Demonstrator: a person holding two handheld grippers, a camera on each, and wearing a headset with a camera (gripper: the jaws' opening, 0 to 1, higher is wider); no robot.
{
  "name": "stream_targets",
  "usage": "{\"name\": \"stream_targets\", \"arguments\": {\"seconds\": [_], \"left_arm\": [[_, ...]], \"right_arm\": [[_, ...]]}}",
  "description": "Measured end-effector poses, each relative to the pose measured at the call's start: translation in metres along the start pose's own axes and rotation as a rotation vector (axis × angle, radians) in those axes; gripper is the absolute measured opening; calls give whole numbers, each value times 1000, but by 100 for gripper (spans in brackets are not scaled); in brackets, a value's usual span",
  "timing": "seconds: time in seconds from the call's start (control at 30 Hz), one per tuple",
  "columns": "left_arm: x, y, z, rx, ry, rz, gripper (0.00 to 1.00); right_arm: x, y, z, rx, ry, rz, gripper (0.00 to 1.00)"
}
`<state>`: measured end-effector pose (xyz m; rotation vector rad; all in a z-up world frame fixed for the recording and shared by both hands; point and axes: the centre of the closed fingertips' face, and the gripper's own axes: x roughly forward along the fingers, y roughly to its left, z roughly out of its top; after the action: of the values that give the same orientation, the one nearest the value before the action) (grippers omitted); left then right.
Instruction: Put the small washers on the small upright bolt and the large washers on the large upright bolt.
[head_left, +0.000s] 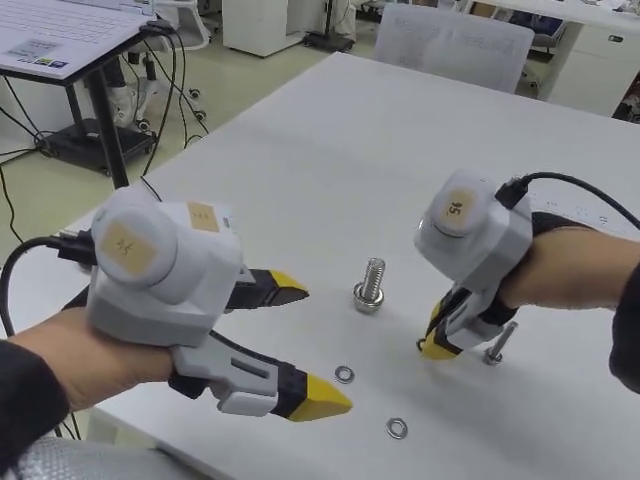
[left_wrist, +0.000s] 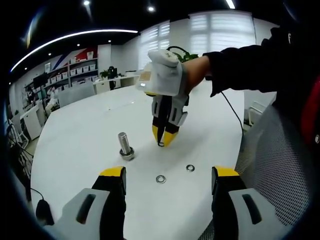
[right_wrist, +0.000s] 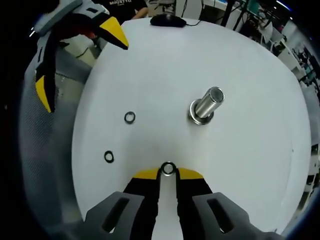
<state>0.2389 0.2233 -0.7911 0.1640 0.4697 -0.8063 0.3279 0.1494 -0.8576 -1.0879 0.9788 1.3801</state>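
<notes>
The large bolt (head_left: 370, 283) stands upright mid-table, with a ring around its base. A thin small bolt (head_left: 497, 343) stands slightly tilted beside my right gripper (head_left: 437, 346), which points down at the table. In the right gripper view the right gripper (right_wrist: 168, 173) is shut on a washer (right_wrist: 164, 168), held at its tips just above the table. Two loose washers (head_left: 344, 374) (head_left: 397, 428) lie flat near the front edge. My left gripper (head_left: 308, 345) hovers wide open with nothing between its jaws, and the nearer washer (left_wrist: 160, 179) lies just ahead of it.
The white table (head_left: 330, 160) stretches far back. Its front edge runs close to the loose washers. A chair back (head_left: 455, 45) stands at the far end, and a stand with a laptop (head_left: 60, 40) is off to the left. A cable (head_left: 575, 190) trails from the right gripper.
</notes>
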Motion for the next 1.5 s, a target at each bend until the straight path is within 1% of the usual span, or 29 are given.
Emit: {"name": "stream_targets", "arguments": {"seconds": [0.17,0.27,0.37,0.43,0.63,0.7,0.83,0.97,1.27,1.37,1.5], "left_arm": [[0,-1,0,2,-2,-2,69],[-1,-1,0,4,-2,-3,69],[-1,-2,0,6,-2,-4,69],[-1,-2,0,5,-3,-5,69],[-2,-2,0,9,-4,-7,69],[-2,-2,0,8,-4,-8,69],[-2,-2,0,8,-4,-8,69],[-2,-2,0,7,-3,-7,69],[-1,-2,-1,7,2,-6,69],[-1,-2,-1,5,3,-6,69],[-1,-2,-2,5,5,-7,69]], "right_arm": [[-10,4,-6,2,3,-9,13],[-19,8,-10,4,5,-13,13],[-27,9,-13,3,5,-23,13],[-31,8,-15,3,3,-25,13],[-49,11,-19,12,-6,-38,13],[-56,9,-22,15,-8,-50,13],[-66,0,-29,32,-10,-74,13],[-73,-6,-34,47,-11,-89,13],[-81,-18,-43,73,-11,-112,13],[-79,-23,-48,81,-3,-118,13],[-76,-24,-53,90,7,-111,13]]}}
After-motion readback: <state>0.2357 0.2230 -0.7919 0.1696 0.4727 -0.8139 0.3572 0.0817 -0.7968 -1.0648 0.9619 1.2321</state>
